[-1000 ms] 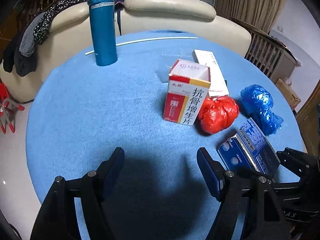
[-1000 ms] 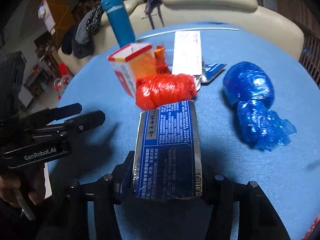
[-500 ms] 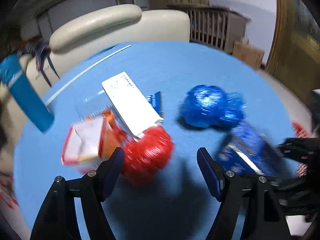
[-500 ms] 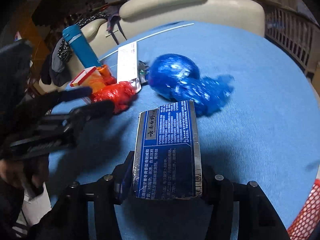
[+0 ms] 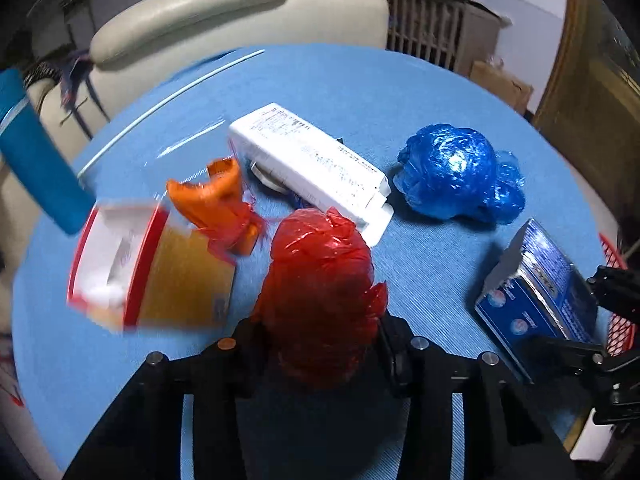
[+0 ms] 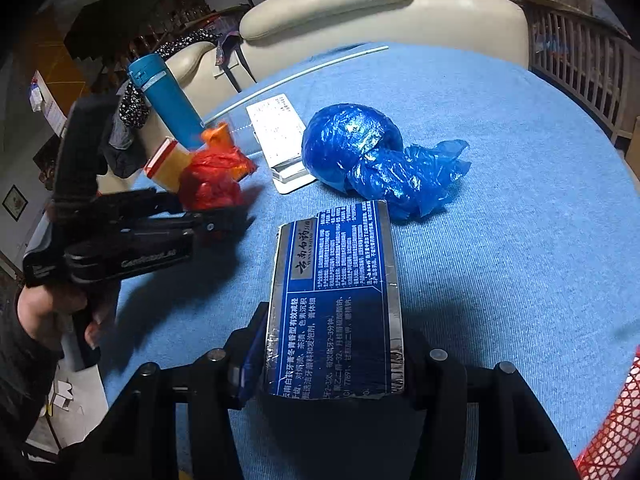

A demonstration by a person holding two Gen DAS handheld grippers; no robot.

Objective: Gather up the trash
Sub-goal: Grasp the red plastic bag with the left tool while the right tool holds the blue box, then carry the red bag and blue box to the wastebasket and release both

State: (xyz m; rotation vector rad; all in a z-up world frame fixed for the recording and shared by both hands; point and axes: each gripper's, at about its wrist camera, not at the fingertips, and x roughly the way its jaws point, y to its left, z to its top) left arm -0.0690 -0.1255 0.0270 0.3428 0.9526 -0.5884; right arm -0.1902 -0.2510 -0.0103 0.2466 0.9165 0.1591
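A crumpled red plastic bag (image 5: 320,288) sits between the fingers of my left gripper (image 5: 320,340). The jaws are closing and the pads press into its sides. From the right wrist view the same left gripper (image 6: 216,216) is at the left, held by a hand, with the red bag (image 6: 210,186) at its tips. My right gripper (image 6: 332,344) is shut on a dark blue toothpaste box (image 6: 334,304), held just above the blue tablecloth (image 6: 500,220). The box (image 5: 536,292) also shows at the right edge of the left wrist view.
A blue plastic bag (image 5: 456,172) lies right of a long white box (image 5: 312,164). A yellow-and-red carton (image 5: 160,276) and an orange wrapper (image 5: 216,200) sit left of the red bag. Behind are a teal flask (image 6: 168,104) and a cream sofa (image 6: 360,8). A red mesh basket (image 6: 612,420) is at the right.
My left gripper swung right from open cloth to the red bag and closed its jaws around it. The right gripper turned with the blue box, then held still.
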